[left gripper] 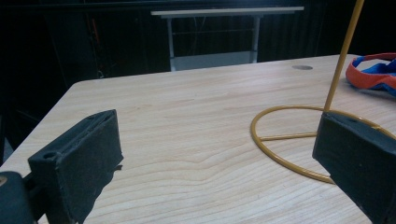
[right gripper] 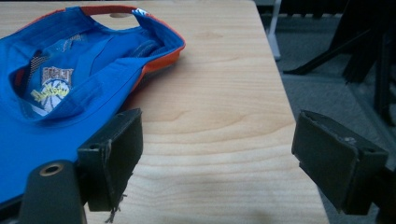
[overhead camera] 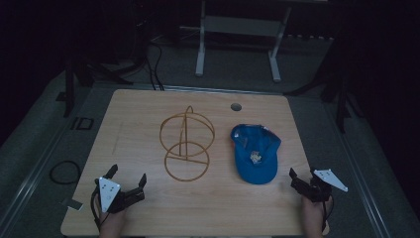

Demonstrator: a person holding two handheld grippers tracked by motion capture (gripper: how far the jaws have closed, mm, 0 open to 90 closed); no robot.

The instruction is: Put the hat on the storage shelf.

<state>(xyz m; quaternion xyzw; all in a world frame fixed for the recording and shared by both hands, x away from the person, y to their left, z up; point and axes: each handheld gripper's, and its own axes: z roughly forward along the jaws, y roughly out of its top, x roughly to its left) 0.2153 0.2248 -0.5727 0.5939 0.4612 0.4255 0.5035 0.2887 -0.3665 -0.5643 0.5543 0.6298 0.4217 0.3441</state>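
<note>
Blue cap (right gripper: 70, 84) beside right gripper (right gripper: 217, 154) left jaw; its crest lettering blurred, unreadable. Both grippers' jaws apart, empty; left gripper (left gripper: 219, 158) near wire stand (left gripper: 299, 140).

On the one wooden table (overhead camera: 148, 208) there lay one blue cap (overhead camera: 255, 153) and one yellow wire stand (overhead camera: 187, 144), built of three hoops. The person held two grippers, one per hand: the left gripper (overhead camera: 129, 178) and the right gripper (overhead camera: 303, 174). One round hole (overhead camera: 236, 106) pierced the tabletop.
</note>
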